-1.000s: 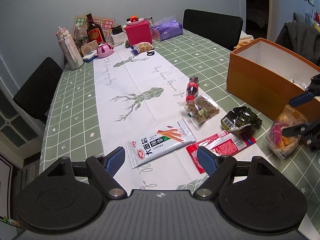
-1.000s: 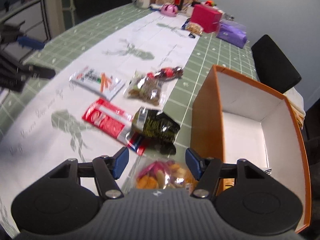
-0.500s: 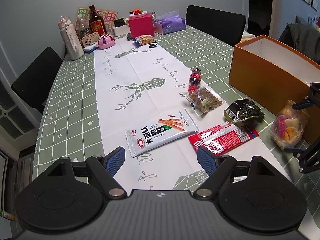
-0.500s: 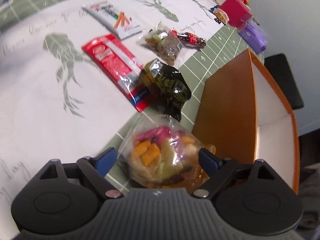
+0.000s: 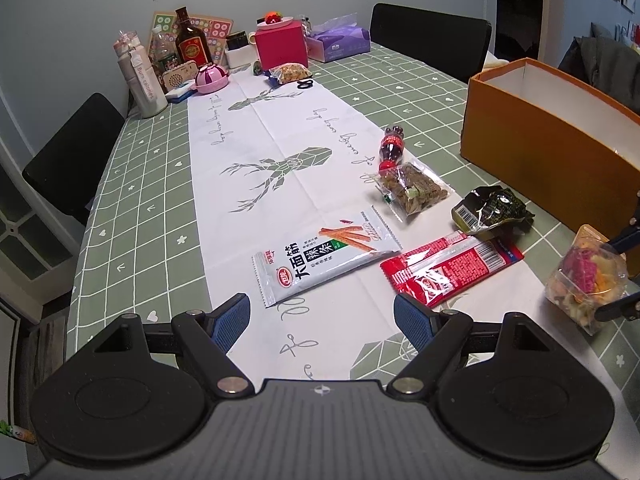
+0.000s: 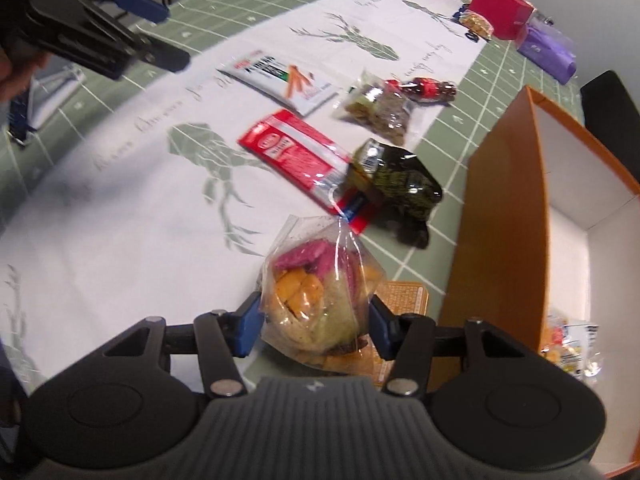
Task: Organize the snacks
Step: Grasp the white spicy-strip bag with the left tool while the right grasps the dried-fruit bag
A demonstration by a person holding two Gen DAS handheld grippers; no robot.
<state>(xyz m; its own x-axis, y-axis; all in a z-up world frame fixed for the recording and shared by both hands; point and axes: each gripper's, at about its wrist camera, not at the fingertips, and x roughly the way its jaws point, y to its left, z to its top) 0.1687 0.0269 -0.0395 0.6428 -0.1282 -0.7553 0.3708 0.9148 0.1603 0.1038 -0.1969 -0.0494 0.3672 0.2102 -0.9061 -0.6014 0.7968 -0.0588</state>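
Note:
My right gripper (image 6: 314, 320) is shut on a clear bag of colourful chips (image 6: 320, 292), held just above the table beside the orange box (image 6: 504, 216). The same bag (image 5: 586, 276) shows at the right edge of the left wrist view. My left gripper (image 5: 322, 316) is open and empty above the near end of the white runner. On the table lie a white snack pack (image 5: 324, 258), a red pack (image 5: 448, 266), a dark green pack (image 5: 490, 210), a clear bag of nuts (image 5: 412, 192) and a small cola bottle (image 5: 392, 146).
The orange box (image 5: 552, 148) stands at the right, with some snacks inside it (image 6: 568, 344). At the far end stand bottles (image 5: 192, 44), a pink box (image 5: 280, 46), a tissue pack (image 5: 338, 40) and another snack bag (image 5: 290, 72). Black chairs (image 5: 430, 40) surround the table.
My right gripper has closed on the chip bag and lifted it slightly. The left gripper has pulled back a little and stays open.

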